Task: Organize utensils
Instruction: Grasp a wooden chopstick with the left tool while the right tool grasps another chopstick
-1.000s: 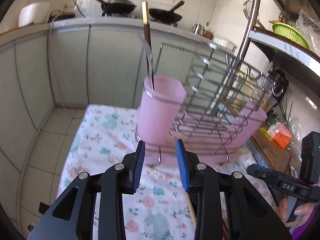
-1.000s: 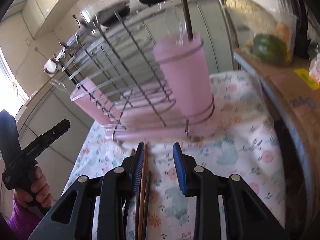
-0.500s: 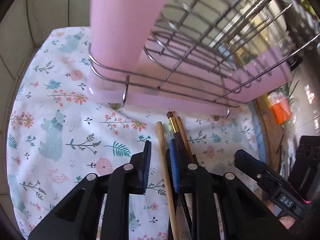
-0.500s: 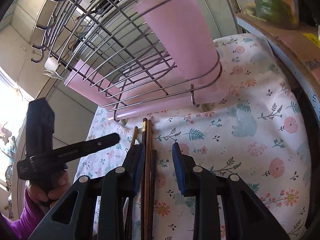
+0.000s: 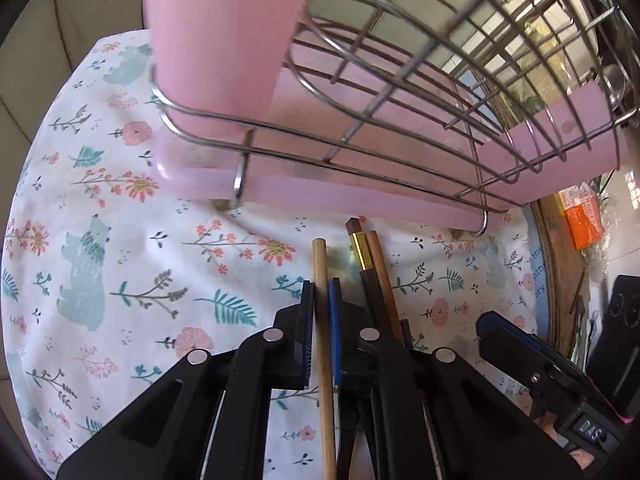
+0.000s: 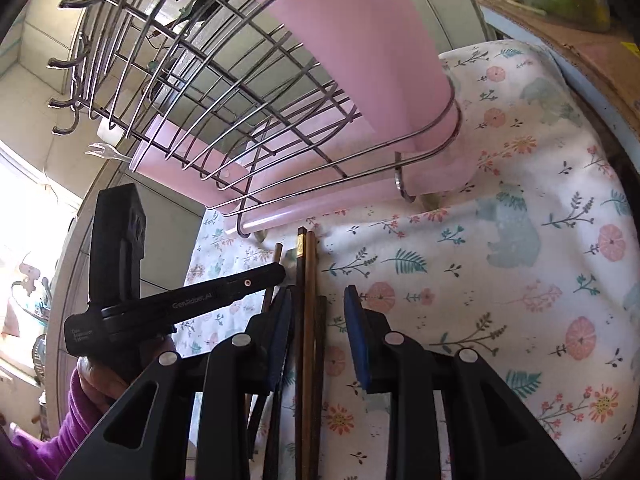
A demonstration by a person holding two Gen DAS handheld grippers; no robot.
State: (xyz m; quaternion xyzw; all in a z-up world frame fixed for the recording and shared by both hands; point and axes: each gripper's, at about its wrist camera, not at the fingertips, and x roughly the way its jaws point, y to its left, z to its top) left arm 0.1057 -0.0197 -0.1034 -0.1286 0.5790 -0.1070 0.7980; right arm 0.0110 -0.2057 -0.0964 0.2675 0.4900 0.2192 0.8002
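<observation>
The left tool had just been closing, and we found its blue pads clamped on a light wooden chopstick lying on the floral cloth that covered the worktop. Just right of it lay a bundle of dark chopsticks, their far ends near the pink drip tray of the wire dish rack. The pink utensil cup stood at the rack's left end. We saw the right tool with its jaws parted, straddling the dark chopsticks without pressing them. A hand in a purple sleeve gripped the left tool's handle.
</observation>
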